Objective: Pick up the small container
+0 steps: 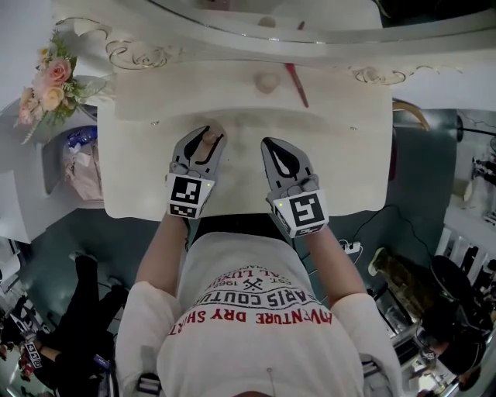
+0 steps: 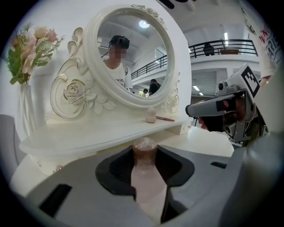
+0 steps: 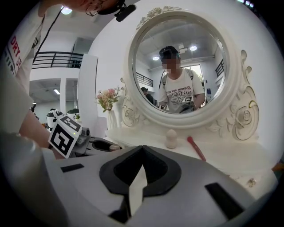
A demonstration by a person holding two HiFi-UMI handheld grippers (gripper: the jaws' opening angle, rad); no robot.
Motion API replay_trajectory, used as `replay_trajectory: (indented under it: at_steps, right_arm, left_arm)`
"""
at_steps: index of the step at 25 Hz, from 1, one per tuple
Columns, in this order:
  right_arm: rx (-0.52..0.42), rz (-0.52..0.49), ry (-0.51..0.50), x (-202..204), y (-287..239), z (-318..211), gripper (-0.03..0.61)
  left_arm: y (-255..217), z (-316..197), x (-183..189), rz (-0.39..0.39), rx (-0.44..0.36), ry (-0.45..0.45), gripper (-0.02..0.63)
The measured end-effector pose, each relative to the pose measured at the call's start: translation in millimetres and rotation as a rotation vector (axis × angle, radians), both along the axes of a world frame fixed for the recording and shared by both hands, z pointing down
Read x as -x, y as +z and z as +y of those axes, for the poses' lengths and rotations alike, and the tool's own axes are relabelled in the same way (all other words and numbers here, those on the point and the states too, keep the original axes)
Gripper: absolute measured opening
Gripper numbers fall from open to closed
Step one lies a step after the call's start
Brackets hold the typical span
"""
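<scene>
Now small container (image 2: 146, 186), pinkish body, clamped in left gripper (image 2: 146, 151).

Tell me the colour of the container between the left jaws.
Pale pink container, browner on top; best in the left gripper view.

— How much of the small container (image 2: 144, 156) shows?
— Little. In the left gripper view, only its cap and neck show at lower centre. The lower body is hidden behind the jaws. In the head view, the left gripper (image 1: 206, 136) covers all but a pinkish tip.
— And the mirror (image 1: 310, 23)?
— In the head view, the top edge cuts it off. In both gripper views, the reflected face is blurred over.
— The pale knob (image 2: 151, 114) below the mirror?
— Too small to tell what it is.
— Lower left of the head view?
— A person (image 1: 77, 326) in dark clothes, too dim to make out further.
</scene>
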State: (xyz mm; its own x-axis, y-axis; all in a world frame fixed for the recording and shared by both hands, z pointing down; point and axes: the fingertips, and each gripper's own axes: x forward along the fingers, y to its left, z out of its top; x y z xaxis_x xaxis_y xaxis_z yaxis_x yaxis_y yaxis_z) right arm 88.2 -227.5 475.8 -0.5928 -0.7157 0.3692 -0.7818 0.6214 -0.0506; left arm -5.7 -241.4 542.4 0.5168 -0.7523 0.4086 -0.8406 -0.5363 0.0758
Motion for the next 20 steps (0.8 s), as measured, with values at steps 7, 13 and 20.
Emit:
replay_trajectory:
  at_steps: [7, 13, 20]
  right_arm:
    - [-0.046, -0.026, -0.032, 3.6, -29.9, -0.3, -0.002]
    - [-0.100, -0.048, -0.049, 1.8, -62.9, 4.4, -0.002]
    - [-0.160, -0.073, -0.036, -8.5, -101.2, 4.9, -0.002]
  left_arm:
    - [-49.6, 9.1, -2.9, -0.034, -0.061, 0.017, 0.144]
    - [-103.8, 20.2, -0.1, -0.034, -0.128, 0.008, 0.144]
    - [-169.7, 26.7, 4.9, -0.027, -0.230, -0.014, 0.144]
